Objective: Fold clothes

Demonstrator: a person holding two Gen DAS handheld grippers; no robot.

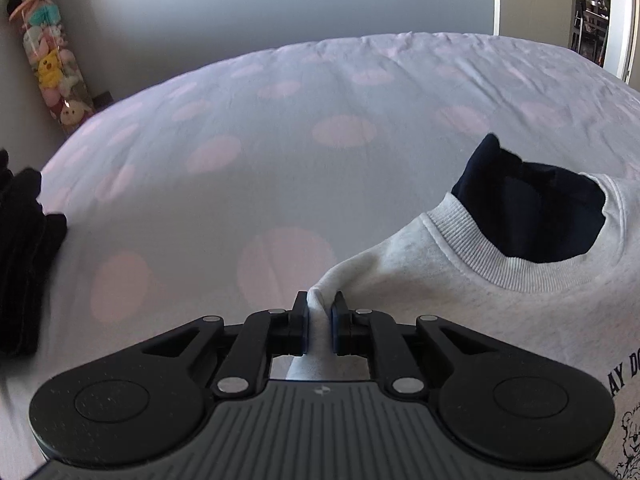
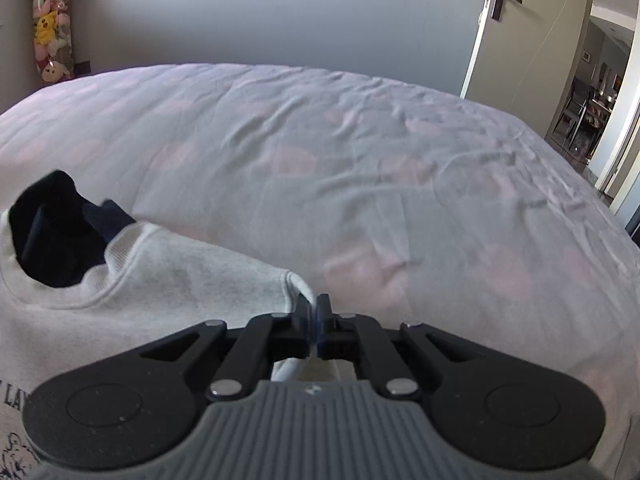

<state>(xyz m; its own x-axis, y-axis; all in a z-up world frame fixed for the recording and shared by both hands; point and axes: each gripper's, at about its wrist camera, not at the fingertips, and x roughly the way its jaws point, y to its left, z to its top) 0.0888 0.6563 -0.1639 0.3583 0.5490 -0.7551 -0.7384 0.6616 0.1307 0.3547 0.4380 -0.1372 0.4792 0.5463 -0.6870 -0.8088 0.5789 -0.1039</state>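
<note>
A light grey sweatshirt (image 1: pixel 500 320) with a ribbed collar and a black print hangs over the bed, with a dark navy garment (image 1: pixel 532 208) showing through its neck opening. My left gripper (image 1: pixel 320 312) is shut on a pinch of the sweatshirt's shoulder fabric. In the right wrist view the same sweatshirt (image 2: pixel 160 292) stretches to the left, the navy garment (image 2: pixel 56 232) inside its collar. My right gripper (image 2: pixel 315 312) is shut on the other shoulder edge, with white fabric showing beneath its closed jaws.
The bed (image 1: pixel 280 140) wears a pale sheet with pink dots, wrinkled on the right side (image 2: pixel 400 184). Dark clothes (image 1: pixel 24 256) lie at its left edge. A tall tube of plush toys (image 1: pixel 52 60) stands in the corner. An open door (image 2: pixel 520 40) is at the right.
</note>
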